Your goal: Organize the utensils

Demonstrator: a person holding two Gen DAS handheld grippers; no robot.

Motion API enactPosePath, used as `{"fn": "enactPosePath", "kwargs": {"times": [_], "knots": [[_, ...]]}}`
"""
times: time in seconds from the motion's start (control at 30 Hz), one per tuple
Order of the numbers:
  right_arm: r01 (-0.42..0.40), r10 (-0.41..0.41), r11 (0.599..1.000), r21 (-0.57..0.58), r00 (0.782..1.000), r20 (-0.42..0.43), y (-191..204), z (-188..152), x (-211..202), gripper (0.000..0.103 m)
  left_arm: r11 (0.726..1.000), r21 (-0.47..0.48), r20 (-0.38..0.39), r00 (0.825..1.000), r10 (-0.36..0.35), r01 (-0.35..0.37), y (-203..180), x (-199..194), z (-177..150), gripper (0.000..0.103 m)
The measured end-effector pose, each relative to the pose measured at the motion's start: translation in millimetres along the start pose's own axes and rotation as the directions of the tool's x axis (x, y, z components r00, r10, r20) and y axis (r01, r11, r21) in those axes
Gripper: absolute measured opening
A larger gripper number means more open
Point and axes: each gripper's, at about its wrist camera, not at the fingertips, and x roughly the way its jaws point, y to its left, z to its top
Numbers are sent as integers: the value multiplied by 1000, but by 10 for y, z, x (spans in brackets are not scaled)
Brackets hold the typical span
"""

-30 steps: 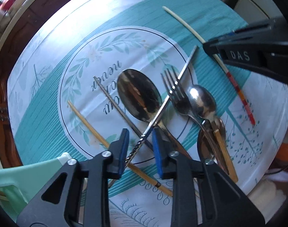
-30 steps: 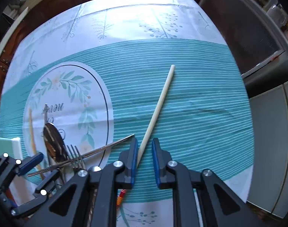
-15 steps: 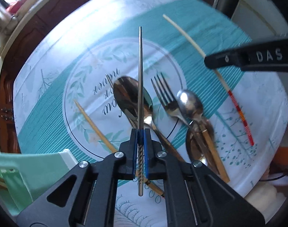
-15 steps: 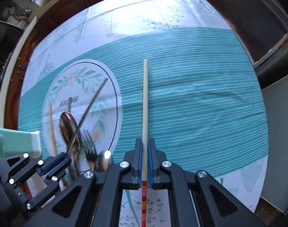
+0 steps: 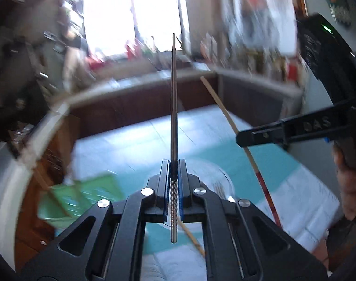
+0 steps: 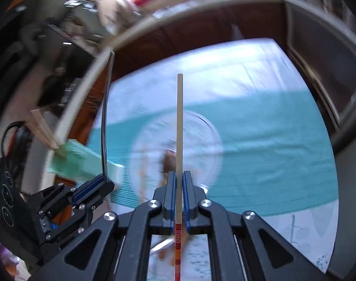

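Observation:
My left gripper is shut on a metal chopstick with a twisted handle, which sticks straight out ahead, lifted off the table. My right gripper is shut on a cream chopstick with a red-banded end, also held in the air. The left wrist view shows the right gripper at the right with the cream chopstick slanting through it. In the right wrist view the left gripper sits low on the left with the metal chopstick pointing up. Spoons and a fork lie blurred on the cloth's round print.
A teal and white tablecloth covers the table. A pale green organiser tray stands at the table's left side, seen too as the green tray. A thin wooden chopstick lies on the cloth. A hand grips the right tool. Cluttered shelves lie beyond.
The left gripper closed on the metal chopstick and the right on the cream one. Both then rose off the table with them, and the views tilted up toward the room.

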Motion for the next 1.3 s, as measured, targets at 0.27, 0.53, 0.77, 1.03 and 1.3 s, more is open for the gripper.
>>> {"fn": "enactPosePath", "kwargs": {"times": [0.27, 0.53, 0.77, 1.03, 1.3], "knots": [[-105, 173, 962, -251, 948, 267, 1141, 42, -274, 5, 982, -114, 192, 967, 168, -148, 982, -672, 222, 4], [-129, 265, 928, -350, 888, 377, 1859, 161, -116, 5, 978, -171, 270, 949, 163, -120, 1865, -778, 107, 4], [-142, 300, 926, -350, 840, 452, 2166, 219, 319, 5, 962, -270, 297, 946, 127, -45, 2363, -424, -115, 4], [-95, 291, 924, -371, 802, 521, 2426, 175, 706, 5, 942, -337, 266, 958, 107, -12, 2785, 69, -379, 4], [-50, 281, 907, -417, 811, 513, 2491, 38, 1014, 6, 953, -302, 262, 960, 98, -15, 2756, 353, -689, 4]]}}
